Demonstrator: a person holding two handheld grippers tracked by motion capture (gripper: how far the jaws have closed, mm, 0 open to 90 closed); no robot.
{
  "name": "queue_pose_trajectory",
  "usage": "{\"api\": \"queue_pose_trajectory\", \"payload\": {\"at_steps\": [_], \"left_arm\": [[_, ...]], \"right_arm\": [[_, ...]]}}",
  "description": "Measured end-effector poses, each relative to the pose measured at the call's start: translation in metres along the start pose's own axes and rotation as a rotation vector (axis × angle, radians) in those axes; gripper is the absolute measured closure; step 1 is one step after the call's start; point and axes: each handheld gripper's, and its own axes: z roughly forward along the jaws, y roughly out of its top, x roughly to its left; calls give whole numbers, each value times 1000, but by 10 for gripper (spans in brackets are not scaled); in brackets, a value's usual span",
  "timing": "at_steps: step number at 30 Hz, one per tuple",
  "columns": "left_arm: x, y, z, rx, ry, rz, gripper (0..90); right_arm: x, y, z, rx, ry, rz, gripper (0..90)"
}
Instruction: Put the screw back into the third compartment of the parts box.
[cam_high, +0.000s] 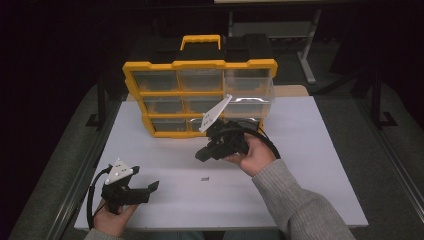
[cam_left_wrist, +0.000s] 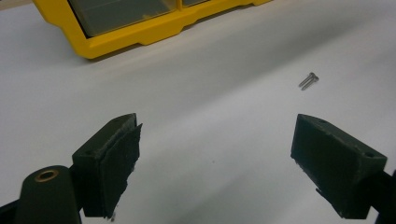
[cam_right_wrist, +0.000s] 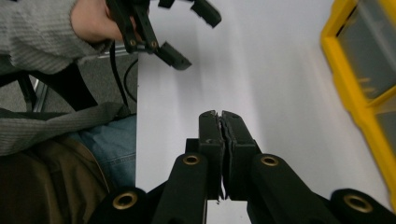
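Note:
A pair of small metal screws (cam_high: 204, 179) lies on the white table (cam_high: 310, 165), between my two grippers. My left gripper (cam_high: 146, 181) rests at the table's front left corner, open wide with nothing between its jaws. In the left gripper view (cam_left_wrist: 217, 149) the screws (cam_left_wrist: 308, 80) lie ahead and to the right of the jaws. My right gripper (cam_high: 201, 156) hovers in front of the yellow organizer (cam_high: 200, 65), its jaws shut on nothing, as the right gripper view (cam_right_wrist: 220, 116) shows. It points toward the left gripper (cam_right_wrist: 194, 39).
The yellow organizer (cam_left_wrist: 140, 35) with clear drawers and a handle stands at the table's back centre; its right-hand drawers (cam_high: 247, 85) seem to stick out a little. In the right gripper view the organizer (cam_right_wrist: 348, 88) runs along the right, and the person's lap is beyond the table edge (cam_right_wrist: 137, 140).

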Motion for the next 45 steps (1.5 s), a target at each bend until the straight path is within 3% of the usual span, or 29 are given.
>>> {"api": "queue_pose_trajectory", "payload": {"at_steps": [9,10,18,23,26,28,29,31,41,45], "left_arm": [[1,0,-1,19,2,14,148],[0,0,0,4,0,-3,148],[1,0,-1,8,1,-7,148],[1,0,-1,17,1,-4,148],[1,0,-1,11,1,-10,148],[2,0,-1,5,3,-2,148],[3,0,-3,32,4,12,148],[3,0,-2,20,2,1,148],[3,0,-2,19,2,3,148],[4,0,-2,16,4,16,148]], "right_arm": [[-12,15,-47,-40,-37,16,864],[-13,17,-53,-38,-48,21,864],[-27,31,-94,-64,-95,41,864],[-36,37,-117,-80,-110,74,864],[-41,40,-128,-79,-138,73,864],[-42,43,-136,-73,-151,100,864],[-44,43,-139,-74,-158,104,864],[-49,44,-146,-74,-182,116,864],[-75,29,-158,-52,-240,235,862],[-83,21,-155,-43,-251,247,861]]}}
